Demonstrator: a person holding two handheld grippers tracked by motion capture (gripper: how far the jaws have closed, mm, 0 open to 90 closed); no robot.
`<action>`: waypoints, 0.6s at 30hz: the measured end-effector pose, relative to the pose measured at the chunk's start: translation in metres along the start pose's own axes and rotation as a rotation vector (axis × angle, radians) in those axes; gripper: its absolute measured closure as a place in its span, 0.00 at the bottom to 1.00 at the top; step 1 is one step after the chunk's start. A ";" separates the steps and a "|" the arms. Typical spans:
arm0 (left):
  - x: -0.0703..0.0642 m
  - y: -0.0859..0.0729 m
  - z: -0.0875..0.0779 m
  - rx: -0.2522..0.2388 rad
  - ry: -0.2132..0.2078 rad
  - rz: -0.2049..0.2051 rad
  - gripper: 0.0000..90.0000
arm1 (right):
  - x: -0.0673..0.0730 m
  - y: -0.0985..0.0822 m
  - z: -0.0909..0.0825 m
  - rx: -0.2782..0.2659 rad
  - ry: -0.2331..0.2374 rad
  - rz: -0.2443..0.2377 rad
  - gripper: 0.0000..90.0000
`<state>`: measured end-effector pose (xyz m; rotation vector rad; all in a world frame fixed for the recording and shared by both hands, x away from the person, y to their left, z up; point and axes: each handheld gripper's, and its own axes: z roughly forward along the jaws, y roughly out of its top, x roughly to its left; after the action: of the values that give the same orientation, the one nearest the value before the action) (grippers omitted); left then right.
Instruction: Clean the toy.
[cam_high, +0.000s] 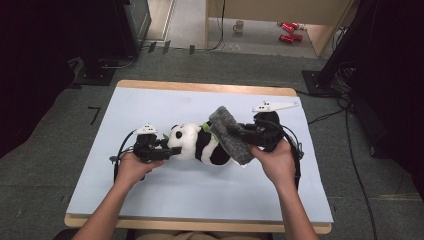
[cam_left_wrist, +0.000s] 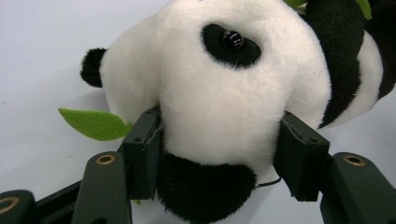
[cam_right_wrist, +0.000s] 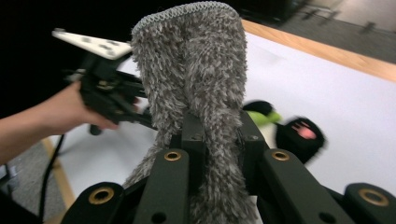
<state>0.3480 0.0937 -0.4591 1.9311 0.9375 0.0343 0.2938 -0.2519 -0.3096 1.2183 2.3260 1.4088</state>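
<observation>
A plush panda (cam_high: 199, 144) lies on its side near the middle of a white sheet (cam_high: 150, 200) that covers the wooden table (cam_high: 200, 226), its head toward the person's left and its body running to the right. The left gripper (cam_high: 162, 150) holds the toy by the head: in the left gripper view its two black pads press into the white fur on either side of the face (cam_left_wrist: 219, 102), just above the black patch at the bottom, so the jaws are clamped on the panda. A green felt leaf (cam_left_wrist: 93, 123) sticks out beside the left pad, and one black ear (cam_left_wrist: 92, 67) shows against the sheet. The right gripper (cam_high: 240, 132) is closed tight on a fuzzy grey sock (cam_high: 230, 135), which stands up from between its jaws in the right gripper view (cam_right_wrist: 196, 79), knitted cuff uppermost. From above, the sock lies draped across the panda's rear end, touching it. Each gripper is carried in one hand (cam_high: 131, 169), forearms entering from the near edge.
</observation>
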 end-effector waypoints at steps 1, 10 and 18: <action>0.000 0.000 0.000 0.000 0.000 0.001 0.45 | 0.004 0.001 0.001 0.000 0.011 -0.007 0.87; -0.001 0.000 0.000 0.013 0.004 0.014 0.45 | -0.020 -0.032 0.045 0.125 0.018 0.069 0.87; -0.002 0.000 0.001 0.013 0.005 0.017 0.45 | -0.047 -0.046 0.043 0.114 0.009 0.122 0.87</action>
<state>0.3471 0.0919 -0.4587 1.9515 0.9267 0.0434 0.3208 -0.2665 -0.3821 1.4094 2.4050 1.3361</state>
